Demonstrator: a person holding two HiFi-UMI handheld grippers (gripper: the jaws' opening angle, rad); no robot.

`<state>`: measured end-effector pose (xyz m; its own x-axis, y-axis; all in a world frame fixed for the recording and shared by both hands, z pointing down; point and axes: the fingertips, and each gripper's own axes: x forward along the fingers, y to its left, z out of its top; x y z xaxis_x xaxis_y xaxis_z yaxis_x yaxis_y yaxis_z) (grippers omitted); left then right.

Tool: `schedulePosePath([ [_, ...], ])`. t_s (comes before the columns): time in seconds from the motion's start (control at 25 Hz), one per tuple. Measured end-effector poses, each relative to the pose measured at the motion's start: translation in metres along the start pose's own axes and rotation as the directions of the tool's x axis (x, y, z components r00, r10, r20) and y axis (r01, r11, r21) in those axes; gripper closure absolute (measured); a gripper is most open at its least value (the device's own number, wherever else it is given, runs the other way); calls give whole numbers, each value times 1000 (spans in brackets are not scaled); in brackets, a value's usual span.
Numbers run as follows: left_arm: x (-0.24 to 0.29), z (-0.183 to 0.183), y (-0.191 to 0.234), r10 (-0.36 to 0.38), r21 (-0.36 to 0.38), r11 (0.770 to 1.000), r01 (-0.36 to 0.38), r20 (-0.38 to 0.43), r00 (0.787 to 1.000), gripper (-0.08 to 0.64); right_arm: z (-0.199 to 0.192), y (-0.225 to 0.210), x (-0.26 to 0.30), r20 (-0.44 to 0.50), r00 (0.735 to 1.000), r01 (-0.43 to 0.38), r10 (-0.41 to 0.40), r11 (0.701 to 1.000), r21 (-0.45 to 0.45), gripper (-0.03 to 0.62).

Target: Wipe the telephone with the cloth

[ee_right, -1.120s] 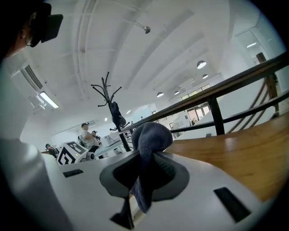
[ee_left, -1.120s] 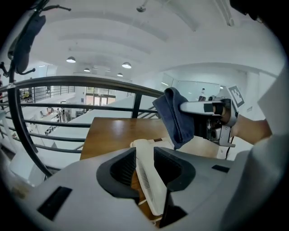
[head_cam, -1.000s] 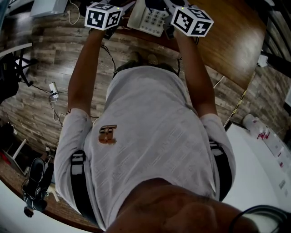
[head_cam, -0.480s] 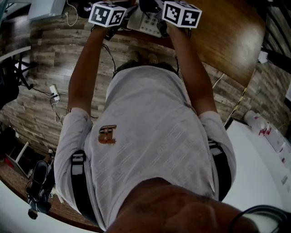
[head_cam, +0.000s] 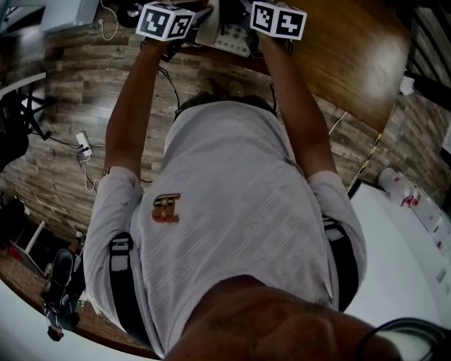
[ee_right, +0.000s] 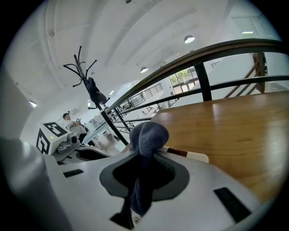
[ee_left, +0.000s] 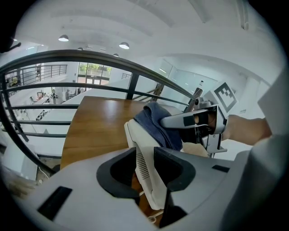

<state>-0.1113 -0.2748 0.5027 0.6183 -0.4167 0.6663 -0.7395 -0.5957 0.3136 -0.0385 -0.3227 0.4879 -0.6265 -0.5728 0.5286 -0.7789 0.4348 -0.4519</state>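
The white telephone (ee_left: 143, 169) lies on the wooden table (ee_left: 99, 131), and my left gripper (ee_left: 145, 166) is shut on its near edge, holding it. A dark blue cloth (ee_right: 145, 135) is bunched between the jaws of my right gripper (ee_right: 141, 180), which is shut on it. In the left gripper view the cloth (ee_left: 156, 122) rests on the telephone's top, with the right gripper (ee_left: 195, 121) just behind it. From the head view, only part of the telephone's keypad (head_cam: 231, 39) shows between the two marker cubes (head_cam: 166, 21) (head_cam: 278, 20).
The round wooden table (head_cam: 352, 49) reaches to the right, and its top (ee_right: 235, 131) is bare beyond the cloth. A dark railing (ee_left: 113, 58) runs behind it. Cables and a power strip (head_cam: 83, 143) lie on the plank floor. A white counter (head_cam: 402, 268) stands at lower right.
My right gripper has moved left and away from me across the telephone with the cloth, covering more of the keypad. The left gripper has stayed almost still.
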Motion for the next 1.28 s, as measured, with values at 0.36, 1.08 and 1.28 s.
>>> schedulePosePath([
  [0.36,1,-3,6,-8,0,1000,8,-2,1000,431,-15,-44,-24,-16,992,128,-128,992,-8,520],
  [1.08,4,-6,3,-13,-5,1000,13,7,1000,431,-6,20,-66,103,995,8,-4,999,-42,520],
  [1.28,3,-6,1,-7,0,1000,7,13,1000,431,-20,52,-49,92,991,-100,93,992,80,520],
])
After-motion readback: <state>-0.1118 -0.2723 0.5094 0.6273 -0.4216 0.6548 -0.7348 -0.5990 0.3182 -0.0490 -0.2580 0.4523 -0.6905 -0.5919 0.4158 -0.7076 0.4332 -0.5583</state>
